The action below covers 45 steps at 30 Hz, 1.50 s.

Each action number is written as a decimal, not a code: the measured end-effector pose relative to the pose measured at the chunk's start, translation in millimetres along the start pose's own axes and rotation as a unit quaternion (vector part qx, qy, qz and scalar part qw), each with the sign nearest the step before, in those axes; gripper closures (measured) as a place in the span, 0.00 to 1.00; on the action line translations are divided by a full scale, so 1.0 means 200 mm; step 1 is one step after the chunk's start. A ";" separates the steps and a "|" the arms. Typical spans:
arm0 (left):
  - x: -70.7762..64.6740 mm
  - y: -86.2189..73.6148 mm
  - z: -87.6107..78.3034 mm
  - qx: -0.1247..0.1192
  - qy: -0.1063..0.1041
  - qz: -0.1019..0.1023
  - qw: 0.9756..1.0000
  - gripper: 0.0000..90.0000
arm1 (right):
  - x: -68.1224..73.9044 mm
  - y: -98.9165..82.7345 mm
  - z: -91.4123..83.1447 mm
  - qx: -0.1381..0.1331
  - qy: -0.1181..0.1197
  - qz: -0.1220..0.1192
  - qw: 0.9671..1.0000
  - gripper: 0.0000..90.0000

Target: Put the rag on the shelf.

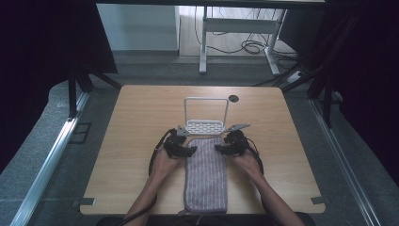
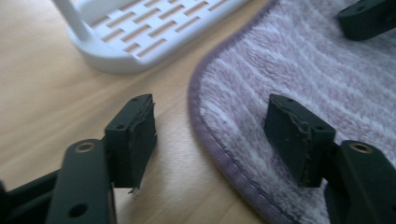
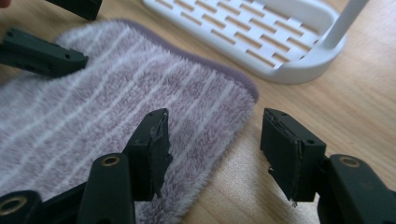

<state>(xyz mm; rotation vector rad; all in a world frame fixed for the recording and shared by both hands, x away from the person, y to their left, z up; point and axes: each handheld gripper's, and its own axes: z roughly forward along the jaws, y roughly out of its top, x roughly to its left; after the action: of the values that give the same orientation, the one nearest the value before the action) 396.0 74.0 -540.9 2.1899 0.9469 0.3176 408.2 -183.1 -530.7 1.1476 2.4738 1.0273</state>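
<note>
Towel (image 1: 205, 174) lies flat and unfolded on the surface (image 1: 131, 141), its far end just short of the white rack (image 1: 205, 126). Left claw (image 1: 190, 150) and right claw (image 1: 220, 148) straddle its far corners, jaws partly apart, gripping nothing. Grasp and folding remain.

No legible txt, labels or nos. anywhere, seemingly.

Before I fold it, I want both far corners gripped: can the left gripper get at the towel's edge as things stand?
Probably yes. The left gripper already straddles the towel edge, one of its fingers over bare table, the other over the pile, nothing between; the white rack sits clear beyond.
</note>
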 end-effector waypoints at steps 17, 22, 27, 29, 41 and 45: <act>-0.07 0.01 -0.04 0.003 -0.032 -0.014 0.999 0.90 | 0.09 0.00 -0.02 0.009 0.023 -0.045 0.999 0.94; -0.09 0.05 -0.13 -0.020 -0.036 -0.004 0.999 0.90 | 0.11 0.04 -0.12 -0.012 0.030 -0.053 0.998 0.94; -0.10 0.10 -0.22 -0.044 -0.047 0.004 0.998 0.90 | 0.11 0.07 -0.21 -0.033 0.036 -0.059 0.997 0.93; -0.10 0.13 -0.25 -0.048 -0.048 0.008 0.998 0.89 | 0.10 0.09 -0.24 -0.041 0.039 -0.057 0.997 0.93; -0.11 0.29 -0.43 -0.079 -0.034 0.025 0.996 0.89 | 0.09 0.21 -0.42 -0.080 0.044 -0.070 0.993 0.93; -0.09 0.34 -0.49 -0.093 -0.036 0.023 0.995 0.89 | 0.09 0.26 -0.47 -0.094 0.044 -0.074 0.992 0.94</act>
<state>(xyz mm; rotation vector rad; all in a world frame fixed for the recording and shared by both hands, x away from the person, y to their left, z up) 373.4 79.0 -422.6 2.0417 0.7952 0.3338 383.1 -194.0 -424.5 0.8658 2.4237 1.2595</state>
